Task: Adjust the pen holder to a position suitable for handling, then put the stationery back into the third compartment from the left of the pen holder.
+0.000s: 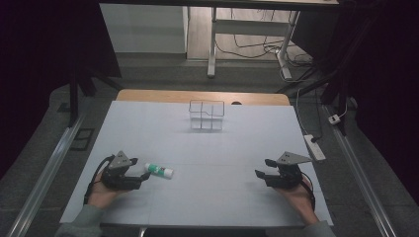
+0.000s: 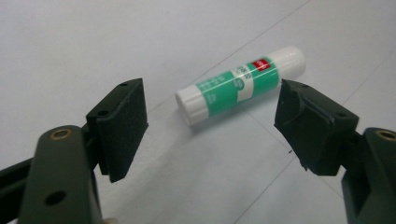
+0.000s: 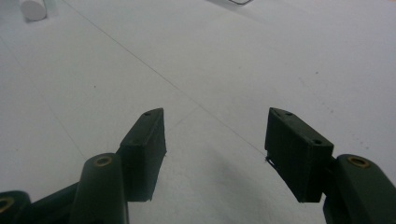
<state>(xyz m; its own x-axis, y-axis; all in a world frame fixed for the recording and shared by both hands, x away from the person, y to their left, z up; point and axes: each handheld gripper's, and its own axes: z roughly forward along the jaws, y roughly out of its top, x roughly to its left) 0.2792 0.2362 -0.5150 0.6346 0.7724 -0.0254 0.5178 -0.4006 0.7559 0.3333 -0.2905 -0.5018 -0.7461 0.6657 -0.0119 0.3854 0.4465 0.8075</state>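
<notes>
White-and-green plastic glue stick [image 2: 240,85] lies on its side on the pale white table sheet [image 1: 207,148], just ahead of my left gripper [image 1: 141,178]. Jaws stand wide apart, nothing between them yet; the stick sits slightly past the tips, angled across the gap. Reads as the approach step before a pick. Next move, I judge: ease forward and down so the pads straddle the barrel, then close across it. Round body may roll, so go square. My right gripper [image 1: 262,167] rests open, well apart. Clear wire-frame box [image 1: 207,115] stands at the far side.
</notes>
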